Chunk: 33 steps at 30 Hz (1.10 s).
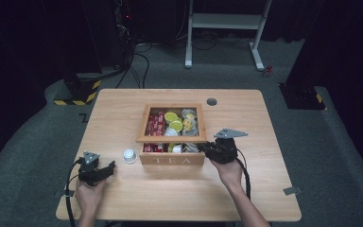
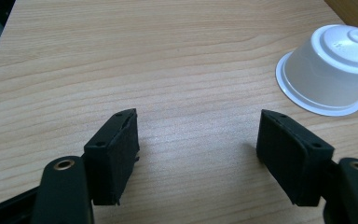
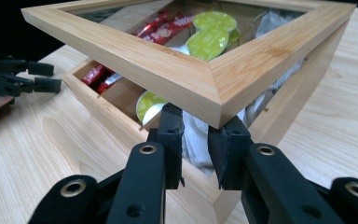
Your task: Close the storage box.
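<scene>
- One wooden tea box (image 1: 172, 159), its front marked TEA, with one framed lid (image 1: 172, 138) raised just above the right gripper's (image 1: 207, 148) jaws.
- One white capsule (image 2: 327, 70) upside down on the table (image 1: 246, 118), ahead and to the right of the left gripper (image 2: 198, 140).
- At least three lime-topped capsules (image 3: 213, 29) in the box, beyond the right gripper's jaws; the rest are hidden.
- Several red sachets (image 3: 161, 24), too packed to count.
- Two grippers.
- One grey round cap (image 1: 211, 101) in the table.
</scene>
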Available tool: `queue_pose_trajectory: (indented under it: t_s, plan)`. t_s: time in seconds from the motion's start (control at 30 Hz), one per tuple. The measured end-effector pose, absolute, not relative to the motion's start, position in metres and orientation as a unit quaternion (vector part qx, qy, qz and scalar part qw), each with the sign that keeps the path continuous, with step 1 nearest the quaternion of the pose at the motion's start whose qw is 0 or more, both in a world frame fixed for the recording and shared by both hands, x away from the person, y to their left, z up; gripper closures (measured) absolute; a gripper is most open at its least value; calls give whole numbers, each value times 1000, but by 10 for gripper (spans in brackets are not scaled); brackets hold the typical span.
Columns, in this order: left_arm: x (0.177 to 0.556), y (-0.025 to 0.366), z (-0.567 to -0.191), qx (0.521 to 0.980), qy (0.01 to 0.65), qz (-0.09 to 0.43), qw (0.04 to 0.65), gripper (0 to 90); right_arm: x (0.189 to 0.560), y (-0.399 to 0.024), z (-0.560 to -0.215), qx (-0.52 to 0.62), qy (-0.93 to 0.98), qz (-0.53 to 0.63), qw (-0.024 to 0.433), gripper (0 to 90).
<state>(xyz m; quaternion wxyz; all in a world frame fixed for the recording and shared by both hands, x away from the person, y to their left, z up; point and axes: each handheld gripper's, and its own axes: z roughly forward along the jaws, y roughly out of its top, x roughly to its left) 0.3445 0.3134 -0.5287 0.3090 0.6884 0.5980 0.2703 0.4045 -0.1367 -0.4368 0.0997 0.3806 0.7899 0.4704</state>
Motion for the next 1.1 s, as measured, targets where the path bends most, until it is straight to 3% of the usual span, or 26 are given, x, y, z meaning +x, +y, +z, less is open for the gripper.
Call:
queue_pose_trajectory:
  t_s: [1.1]
  plan:
    - [344, 313, -529, 688, 598, 270, 309, 288, 393, -141, -459, 382, 805, 439, 116, 701]
